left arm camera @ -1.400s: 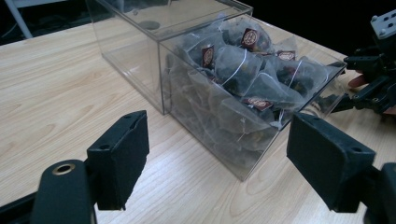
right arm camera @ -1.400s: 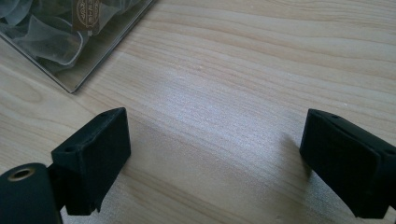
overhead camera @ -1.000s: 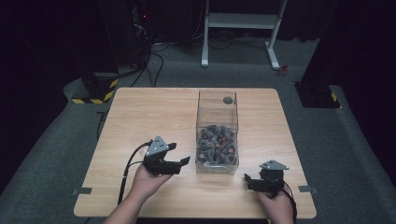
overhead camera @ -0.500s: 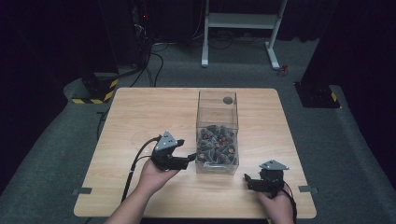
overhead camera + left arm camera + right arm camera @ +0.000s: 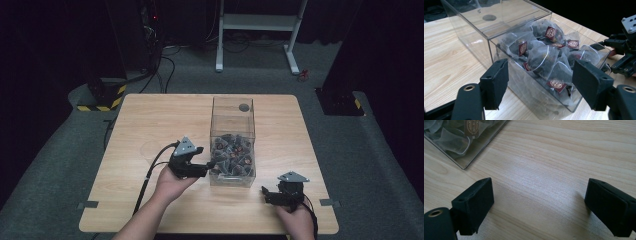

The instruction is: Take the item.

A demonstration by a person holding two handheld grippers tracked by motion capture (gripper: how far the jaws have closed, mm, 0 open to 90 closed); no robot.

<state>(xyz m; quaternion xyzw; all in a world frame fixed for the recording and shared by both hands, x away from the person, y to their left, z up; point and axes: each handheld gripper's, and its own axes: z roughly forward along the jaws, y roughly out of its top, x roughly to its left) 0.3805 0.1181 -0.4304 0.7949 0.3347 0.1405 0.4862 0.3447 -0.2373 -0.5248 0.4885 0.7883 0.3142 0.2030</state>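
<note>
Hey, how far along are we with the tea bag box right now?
Early. Nothing is out yet: the tea bags all sit inside the clear box. In hand: the left gripper is at the box's near left corner, its jaws just closing a little but gripping nothing. The right gripper rests open on the table, apart from the box. Picking any tea bag is still left.

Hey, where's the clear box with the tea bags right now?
In the high view the clear box stands right of the table's middle, with the left gripper at its near left corner and the right gripper nearer the front edge.
</note>
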